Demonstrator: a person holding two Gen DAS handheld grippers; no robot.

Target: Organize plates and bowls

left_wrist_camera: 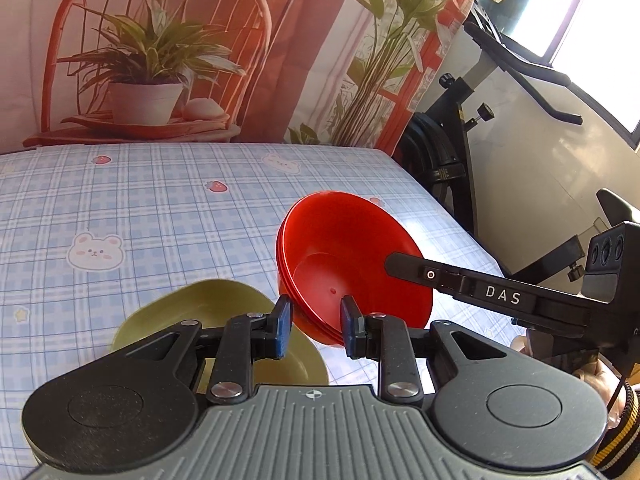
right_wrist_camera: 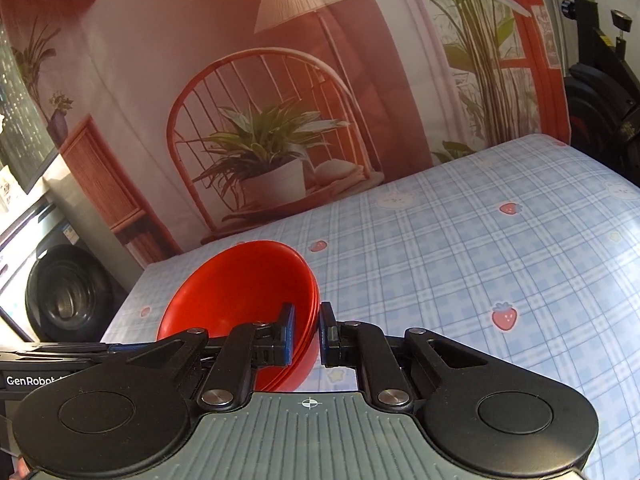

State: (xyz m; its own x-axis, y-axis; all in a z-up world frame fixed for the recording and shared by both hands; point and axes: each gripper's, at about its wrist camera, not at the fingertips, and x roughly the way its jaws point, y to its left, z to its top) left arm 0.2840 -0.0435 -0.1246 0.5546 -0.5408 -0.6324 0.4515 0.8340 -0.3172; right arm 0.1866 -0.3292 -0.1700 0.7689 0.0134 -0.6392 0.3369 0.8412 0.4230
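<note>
A: Two grippers, one stack of red bowls (left_wrist_camera: 348,264). Going left to right, left wrist view first: green dish (left_wrist_camera: 208,312) low left on the plaid tablecloth (left_wrist_camera: 160,200), partly hidden behind the left gripper (left_wrist_camera: 316,322).

B: Left fingers?

A: Parted, blue pads (left_wrist_camera: 285,330) either side of the stack's near rim. One pad outside, one inside the bowl. Gap shows between pad and rim, so not clamped, far as I can see.

B: Stack upright?

A: No, tilted, opening facing the camera and a bit right. Several nested rims visible at the left edge. It overlaps the green dish's right side; touching or not, can't tell.

B: Right of that?

A: Other gripper's black finger (left_wrist_camera: 460,280) reaches in from the right, tip over the stack's far rim. Exercise bike (left_wrist_camera: 460,132) beyond the table edge, window top right.

B: Right wrist view?

A: Washing machine (right_wrist_camera: 60,288) far left. Then the same red bowls (right_wrist_camera: 248,292), tilted, at the table's left corner. Right gripper (right_wrist_camera: 306,330) has its fingers nearly together on the stack's right rim, one pad (right_wrist_camera: 287,332) inside, one outside. Pinching it.

B: Rest?

A: Printed backdrop (right_wrist_camera: 280,120) with chair, plant and lamp behind the table. Strawberry and bear prints on the cloth to the right.
</note>
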